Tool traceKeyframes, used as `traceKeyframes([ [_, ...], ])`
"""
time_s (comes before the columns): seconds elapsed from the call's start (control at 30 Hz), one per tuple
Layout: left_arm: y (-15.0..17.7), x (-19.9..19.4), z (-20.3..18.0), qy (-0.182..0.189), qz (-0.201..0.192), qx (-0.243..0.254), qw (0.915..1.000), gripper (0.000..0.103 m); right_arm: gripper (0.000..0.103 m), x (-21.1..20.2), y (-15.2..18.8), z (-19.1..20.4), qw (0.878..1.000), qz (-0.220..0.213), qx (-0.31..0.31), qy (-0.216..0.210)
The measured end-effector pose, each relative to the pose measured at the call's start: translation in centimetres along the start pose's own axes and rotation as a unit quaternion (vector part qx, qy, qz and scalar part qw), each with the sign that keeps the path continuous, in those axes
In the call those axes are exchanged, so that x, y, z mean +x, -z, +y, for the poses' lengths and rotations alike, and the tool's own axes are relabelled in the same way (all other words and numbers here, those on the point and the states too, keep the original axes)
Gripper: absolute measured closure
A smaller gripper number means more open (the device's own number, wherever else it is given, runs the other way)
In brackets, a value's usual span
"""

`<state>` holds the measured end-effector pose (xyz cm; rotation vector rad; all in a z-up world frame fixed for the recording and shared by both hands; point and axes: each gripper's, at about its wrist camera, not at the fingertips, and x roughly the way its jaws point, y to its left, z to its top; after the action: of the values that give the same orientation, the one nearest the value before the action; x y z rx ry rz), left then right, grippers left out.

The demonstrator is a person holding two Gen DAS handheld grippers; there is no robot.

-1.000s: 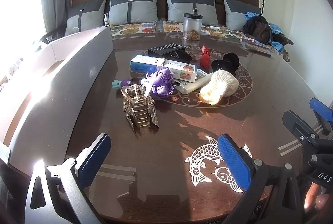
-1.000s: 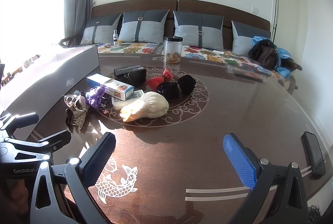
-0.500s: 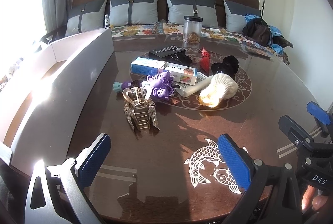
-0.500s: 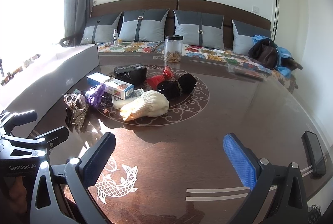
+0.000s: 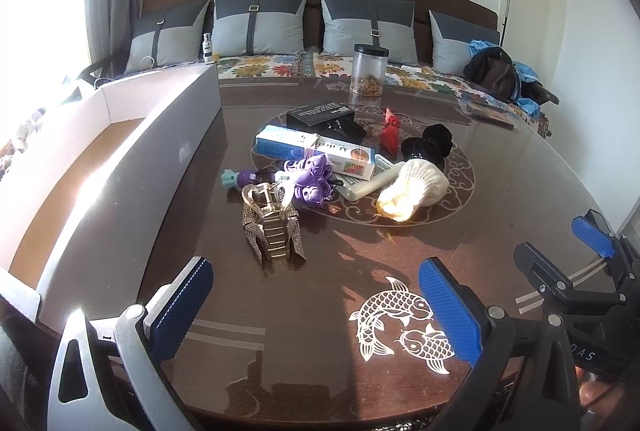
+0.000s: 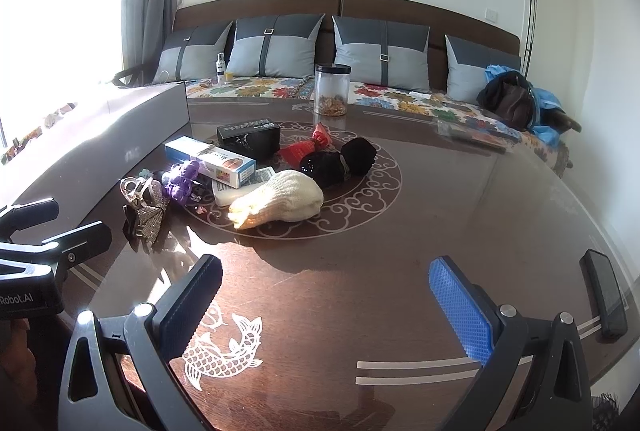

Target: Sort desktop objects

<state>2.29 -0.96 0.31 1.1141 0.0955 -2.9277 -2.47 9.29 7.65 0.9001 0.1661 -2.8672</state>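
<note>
- right gripper [image 6: 324, 307] jaws wide apart, empty, over dark table [image 6: 440, 199]
- cream knit glove [image 6: 280, 201] mid-table, black socks [image 6: 340, 161] just behind
- blue-white box [image 6: 210, 161] beside black box [image 6: 249, 138]
- phone [image 6: 604, 297] at right edge
- left gripper [image 6: 56, 227] at far left

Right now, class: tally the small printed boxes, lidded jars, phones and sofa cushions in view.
Small boxes: 2, the black box and the blue-and-white box
Jars: 1, the jar
Phones: 1, the phone
Cushions: 4, the cushions
Total: 8
</note>
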Motion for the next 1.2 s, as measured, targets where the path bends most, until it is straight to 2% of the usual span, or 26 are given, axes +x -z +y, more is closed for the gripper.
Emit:
traceKeyframes([
  [0.6,-1.4,-1.8,1.5,0.036,-0.012,-0.051,0.998,0.0,0.0,1.3,0.7,0.6,1.0,0.025,-0.011,0.001],
  [1.2,-1.4,-1.7,1.4,0.042,-0.001,-0.053,0.9977,0.0,0.0,1.7,0.8,0.4,0.999,0.033,-0.005,0.0],
])
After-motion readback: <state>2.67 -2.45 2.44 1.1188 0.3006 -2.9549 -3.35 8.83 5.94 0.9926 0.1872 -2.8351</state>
